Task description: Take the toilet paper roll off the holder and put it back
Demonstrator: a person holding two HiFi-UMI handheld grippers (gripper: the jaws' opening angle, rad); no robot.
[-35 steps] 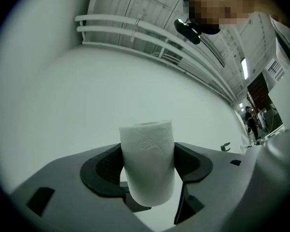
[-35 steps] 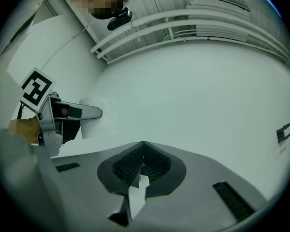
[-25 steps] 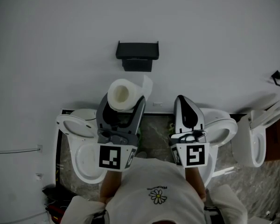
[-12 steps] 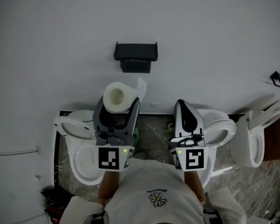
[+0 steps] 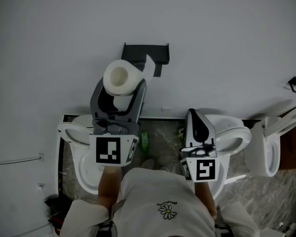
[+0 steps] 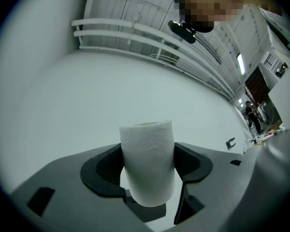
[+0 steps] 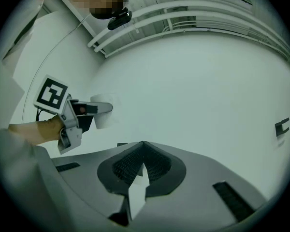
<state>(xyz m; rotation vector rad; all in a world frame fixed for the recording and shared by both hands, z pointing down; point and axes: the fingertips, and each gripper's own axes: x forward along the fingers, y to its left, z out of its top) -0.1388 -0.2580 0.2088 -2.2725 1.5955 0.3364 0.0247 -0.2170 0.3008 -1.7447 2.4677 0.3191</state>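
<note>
**1. Tongs**
The left tongs (image 5: 121,85) stand wide apart, and both pads press on the flanks of the toilet paper roll (image 6: 148,161). The grip is firm and centred, with the roll upright between the pads. The right tongs (image 7: 143,149) are closed tip to tip with nothing between them. In the head view they hang at 4 o'clock from the roll, above a toilet (image 5: 234,137).

**2. Position of the roll**
The roll is clear of the holder (image 5: 158,51), in the air in front of the white wall. In the head view the black wall holder lies just beside it at 1 o'clock. A second toilet (image 5: 81,147) stands below at 7 o'clock.

**3. Step in hand**
The removal is done, since the roll is off its mount. With the roll this close to the holder, this is judged to be the carrying stage, probably the return.

**4. Next move**
- Line up the hollow core with the holder's mount. The frames do not show what form the mount takes.
- Seat the roll before the pads let go.
- Keep the loose tail clear of the mount.

**5. Appearance of the roll**
The roll is white, fairly full and faintly embossed, and its open core faces the head camera. A free sheet (image 5: 149,65) trails from it at 2 o'clock and overlaps the front of the holder. The soft body is likely to dent under heavy pressure.
</note>
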